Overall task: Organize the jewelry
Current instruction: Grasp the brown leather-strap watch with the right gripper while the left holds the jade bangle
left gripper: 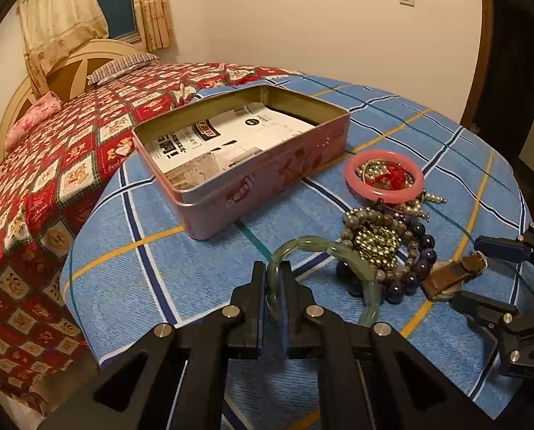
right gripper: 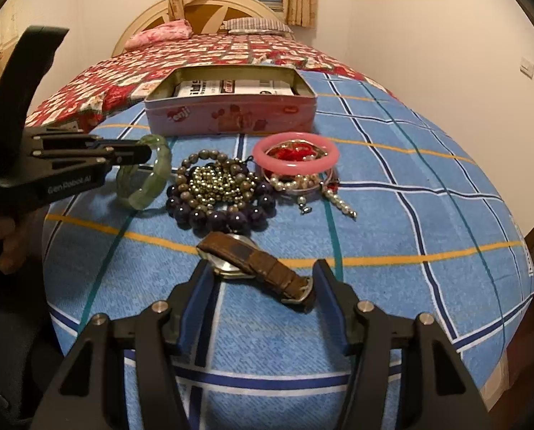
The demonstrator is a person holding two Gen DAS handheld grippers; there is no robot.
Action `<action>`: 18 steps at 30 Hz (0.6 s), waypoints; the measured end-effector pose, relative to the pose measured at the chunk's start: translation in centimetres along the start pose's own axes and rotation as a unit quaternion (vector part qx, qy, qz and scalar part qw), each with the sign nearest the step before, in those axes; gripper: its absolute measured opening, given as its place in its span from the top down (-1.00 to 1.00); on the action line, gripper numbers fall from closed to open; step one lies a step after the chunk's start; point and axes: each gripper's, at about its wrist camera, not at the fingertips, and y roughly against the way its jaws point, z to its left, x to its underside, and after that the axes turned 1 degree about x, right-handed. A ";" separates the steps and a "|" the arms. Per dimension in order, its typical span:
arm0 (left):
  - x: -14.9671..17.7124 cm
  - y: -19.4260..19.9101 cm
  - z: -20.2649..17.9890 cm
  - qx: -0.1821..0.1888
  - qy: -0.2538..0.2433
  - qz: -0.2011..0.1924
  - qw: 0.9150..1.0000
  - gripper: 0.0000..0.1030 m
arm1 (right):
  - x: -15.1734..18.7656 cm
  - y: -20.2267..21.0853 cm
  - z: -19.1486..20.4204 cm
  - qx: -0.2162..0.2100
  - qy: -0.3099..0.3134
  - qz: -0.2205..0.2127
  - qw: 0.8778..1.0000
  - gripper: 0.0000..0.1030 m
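Note:
My left gripper [left gripper: 272, 279] is shut on a pale green stone bracelet [left gripper: 349, 258], whose far end rests against the bead pile; from the right wrist it shows at the left [right gripper: 143, 152] with the bracelet [right gripper: 159, 175] in its tips. My right gripper [right gripper: 263, 268] stands open around a brown-strapped watch [right gripper: 260, 261] that lies on the cloth, its pads close to both ends. The watch [left gripper: 449, 276] and right gripper [left gripper: 466, 270] appear at the right edge of the left wrist view. An open pink tin [left gripper: 267, 179] [right gripper: 231, 114] holds printed paper.
A pile of grey, gold and purple bead strands [left gripper: 378, 240] [right gripper: 217, 186] lies between the grippers. A pink bangle [left gripper: 353, 179] [right gripper: 292, 168] rings red and pearl pieces. All rests on a blue checked cloth [left gripper: 159, 268] over a red quilted bed [left gripper: 52, 161]. A hand [right gripper: 9, 247] holds the left gripper.

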 end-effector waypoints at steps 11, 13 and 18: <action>0.2 -0.1 -0.2 0.003 -0.004 0.004 1.000 0.88 | -0.2 -0.5 -4.2 0.111 -0.115 0.019 0.987 -0.24; 0.3 -0.2 -0.2 0.003 -0.005 0.005 1.000 0.88 | -0.3 -0.2 -4.3 0.094 -0.119 0.019 0.988 -0.29; 0.3 -0.4 -0.1 0.005 -0.006 0.007 1.000 0.88 | -0.6 1.2 -5.0 0.038 -0.092 -0.013 0.995 -0.45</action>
